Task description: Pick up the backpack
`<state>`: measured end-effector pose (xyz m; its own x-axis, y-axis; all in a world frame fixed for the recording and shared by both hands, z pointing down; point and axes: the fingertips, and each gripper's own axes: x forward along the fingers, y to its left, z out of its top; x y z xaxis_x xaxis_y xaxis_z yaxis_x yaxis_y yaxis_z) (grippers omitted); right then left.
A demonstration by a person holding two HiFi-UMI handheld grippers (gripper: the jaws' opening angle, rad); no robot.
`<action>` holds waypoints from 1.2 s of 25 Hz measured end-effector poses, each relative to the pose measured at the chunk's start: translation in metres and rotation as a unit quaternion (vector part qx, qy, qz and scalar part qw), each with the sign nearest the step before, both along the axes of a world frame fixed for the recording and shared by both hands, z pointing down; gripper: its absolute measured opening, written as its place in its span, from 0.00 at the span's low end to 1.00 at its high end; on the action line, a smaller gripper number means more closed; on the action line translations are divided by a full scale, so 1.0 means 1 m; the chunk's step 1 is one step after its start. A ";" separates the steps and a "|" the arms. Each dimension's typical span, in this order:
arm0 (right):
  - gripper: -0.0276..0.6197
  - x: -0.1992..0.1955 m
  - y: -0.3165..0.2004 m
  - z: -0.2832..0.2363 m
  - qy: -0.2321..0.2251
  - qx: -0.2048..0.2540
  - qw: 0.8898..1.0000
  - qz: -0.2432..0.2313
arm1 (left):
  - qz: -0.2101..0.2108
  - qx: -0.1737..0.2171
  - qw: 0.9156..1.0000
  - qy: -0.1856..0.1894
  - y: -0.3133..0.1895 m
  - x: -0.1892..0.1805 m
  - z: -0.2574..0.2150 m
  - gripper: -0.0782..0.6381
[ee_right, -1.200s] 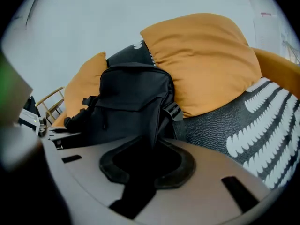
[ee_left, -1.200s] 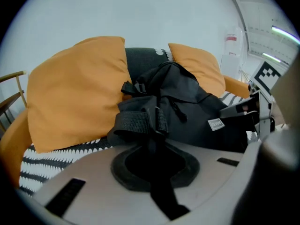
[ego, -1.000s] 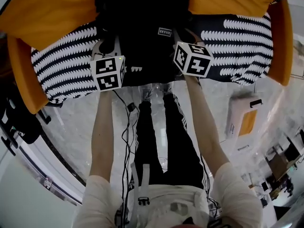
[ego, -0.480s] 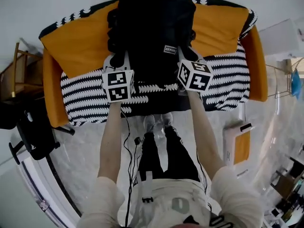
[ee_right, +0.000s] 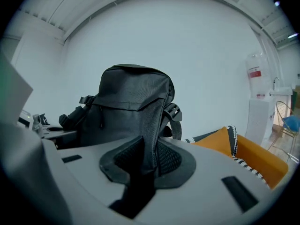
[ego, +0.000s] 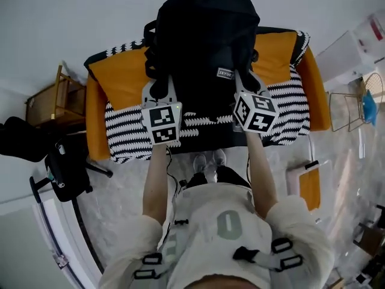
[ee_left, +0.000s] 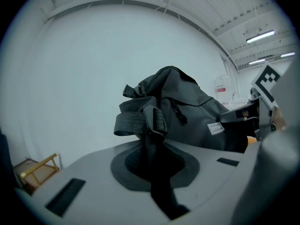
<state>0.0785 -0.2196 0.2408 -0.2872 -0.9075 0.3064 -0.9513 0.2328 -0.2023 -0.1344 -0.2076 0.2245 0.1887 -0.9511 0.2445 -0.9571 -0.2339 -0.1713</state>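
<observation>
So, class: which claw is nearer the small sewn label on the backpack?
Right. The right claw grips the backpack just beside the label; the left claw clamps a strap on the backpack's other side.

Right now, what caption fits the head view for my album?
Left gripper and right gripper hold a black fabric backpack up over an orange sofa.

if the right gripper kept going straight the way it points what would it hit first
The backpack: the right gripper is shut on its fabric. Behind it only the white wall shows, distance unclear.
</observation>
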 end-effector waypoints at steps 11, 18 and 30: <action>0.18 0.010 0.078 -0.064 -0.001 0.065 0.998 -0.019 | -0.008 0.063 0.998 0.005 0.083 0.010 -0.059 0.16; 0.18 0.012 0.094 -0.063 -0.002 0.072 0.997 -0.024 | -0.014 0.073 0.997 0.005 0.097 0.011 -0.054 0.16; 0.18 0.008 0.096 -0.065 -0.005 0.069 0.997 -0.025 | -0.012 0.076 0.997 0.009 0.099 0.008 -0.057 0.16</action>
